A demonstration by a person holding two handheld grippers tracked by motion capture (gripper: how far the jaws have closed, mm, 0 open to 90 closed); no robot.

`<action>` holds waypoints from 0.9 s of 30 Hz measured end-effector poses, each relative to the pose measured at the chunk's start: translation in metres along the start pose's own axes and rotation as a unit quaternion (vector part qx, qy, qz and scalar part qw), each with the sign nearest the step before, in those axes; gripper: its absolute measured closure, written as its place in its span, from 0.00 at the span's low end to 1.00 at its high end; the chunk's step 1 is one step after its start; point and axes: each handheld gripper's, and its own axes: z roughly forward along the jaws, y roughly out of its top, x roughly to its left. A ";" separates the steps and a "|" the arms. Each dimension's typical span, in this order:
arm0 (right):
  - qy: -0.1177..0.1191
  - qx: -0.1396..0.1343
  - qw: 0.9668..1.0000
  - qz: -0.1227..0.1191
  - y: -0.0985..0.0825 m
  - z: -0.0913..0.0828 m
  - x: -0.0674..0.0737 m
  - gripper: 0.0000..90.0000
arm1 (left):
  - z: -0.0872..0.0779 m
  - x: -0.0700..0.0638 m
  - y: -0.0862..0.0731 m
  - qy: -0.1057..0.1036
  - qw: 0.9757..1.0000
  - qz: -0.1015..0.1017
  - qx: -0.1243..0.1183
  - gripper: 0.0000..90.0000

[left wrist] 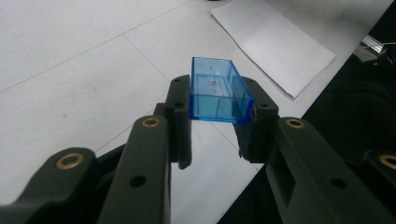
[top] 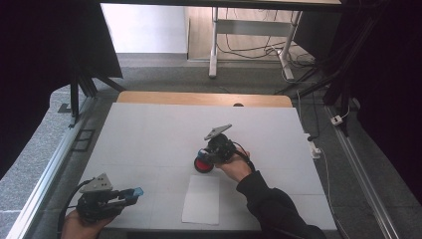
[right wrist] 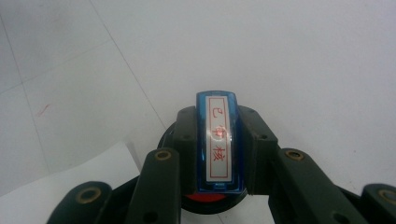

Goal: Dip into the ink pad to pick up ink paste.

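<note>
Left hand-held gripper [top: 130, 193] sits low at the near left corner, gripped by the person's left hand [top: 82, 224], pointing right, grey plate on top, jaws clamped with something between them. Right hand-held gripper [top: 203, 160] mid-scene, held by the right hand [top: 238, 167], dark sleeve [top: 271, 206] running in from bottom right. It tilts down and left, jaws clamped too.

Blue stamp [right wrist: 219, 142] label, red chars: prob. "已审核".
</note>
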 end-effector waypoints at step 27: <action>-0.016 0.016 0.998 -0.064 0.007 -0.004 0.022 0.79 | 0.000 0.000 0.000 0.000 1.000 0.003 0.000 0.76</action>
